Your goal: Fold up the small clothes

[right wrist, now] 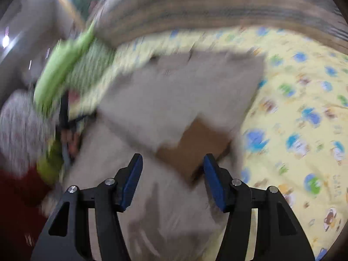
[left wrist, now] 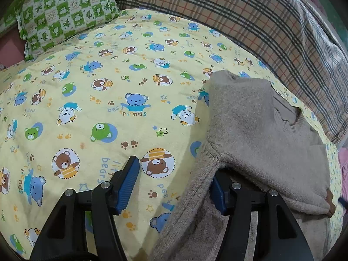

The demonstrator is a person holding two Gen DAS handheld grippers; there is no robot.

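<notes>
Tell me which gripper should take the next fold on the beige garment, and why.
Probably left. The left gripper is open and sharply in view at the beige garment, whose edge drapes over one finger. The right gripper view is motion-blurred.

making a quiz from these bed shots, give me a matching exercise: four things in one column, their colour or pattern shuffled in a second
Things:
1. small sweater
2. bed sheet
3. pillow
4. blanket

Looks:
A. green and white checks
B. plain beige
C. tan plaid
D. yellow with cartoon bears

Pairs: 1-B, 2-D, 3-A, 4-C
</notes>
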